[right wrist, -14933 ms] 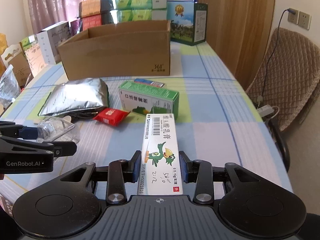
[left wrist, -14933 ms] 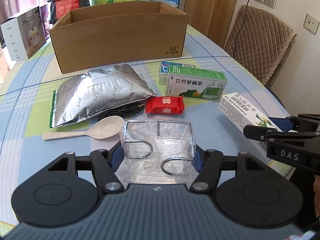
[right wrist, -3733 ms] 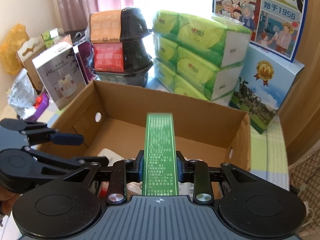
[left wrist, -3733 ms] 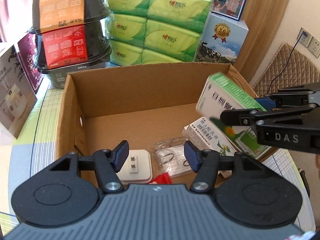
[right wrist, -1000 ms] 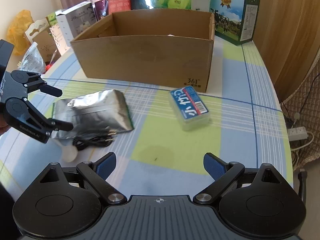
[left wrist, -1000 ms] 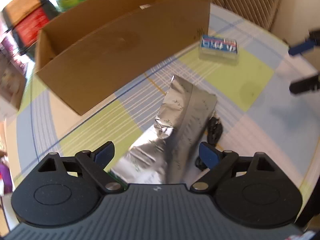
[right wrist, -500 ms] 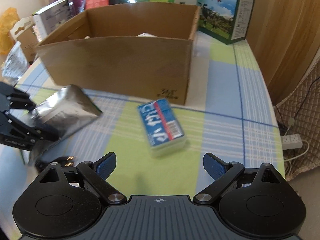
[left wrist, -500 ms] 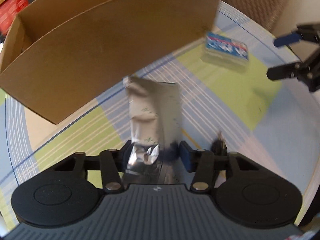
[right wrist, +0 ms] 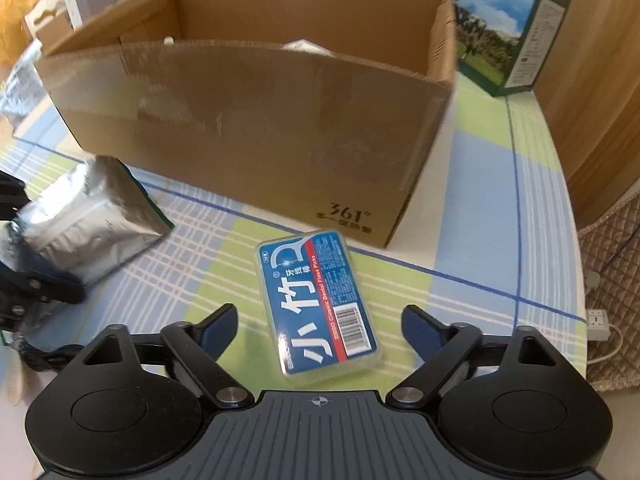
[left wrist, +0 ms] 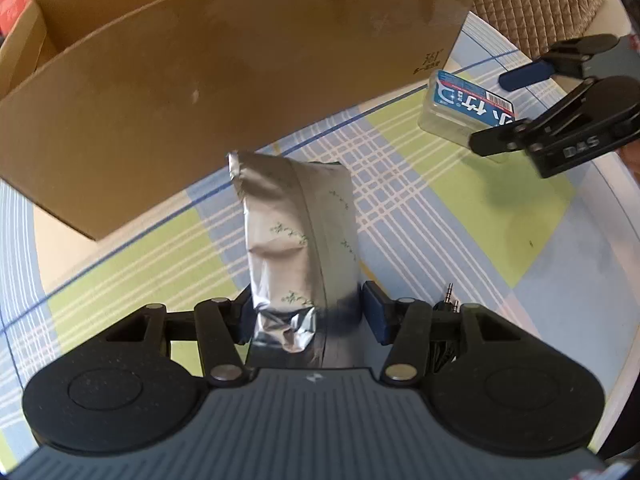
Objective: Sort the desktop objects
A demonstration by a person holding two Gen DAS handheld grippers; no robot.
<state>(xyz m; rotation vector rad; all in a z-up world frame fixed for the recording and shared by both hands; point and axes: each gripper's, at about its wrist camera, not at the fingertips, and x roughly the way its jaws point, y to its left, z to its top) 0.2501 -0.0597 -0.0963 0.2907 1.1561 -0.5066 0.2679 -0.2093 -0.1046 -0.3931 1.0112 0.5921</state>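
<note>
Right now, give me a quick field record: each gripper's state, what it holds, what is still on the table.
left gripper: shut on the foil pouch, lifted near the cardboard box
right gripper: open, fingers either side of the floss pick case, not touching
floss pick case: flat on the tablecloth, in front of the box
black cable: on the table by the left gripper

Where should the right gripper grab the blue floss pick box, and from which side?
Across the two long edges of the floss pick box, coming down from above. It lies flat on the tablecloth, its long axis nearly in line with the open right gripper, so its narrow width fits between the fingers.
</note>
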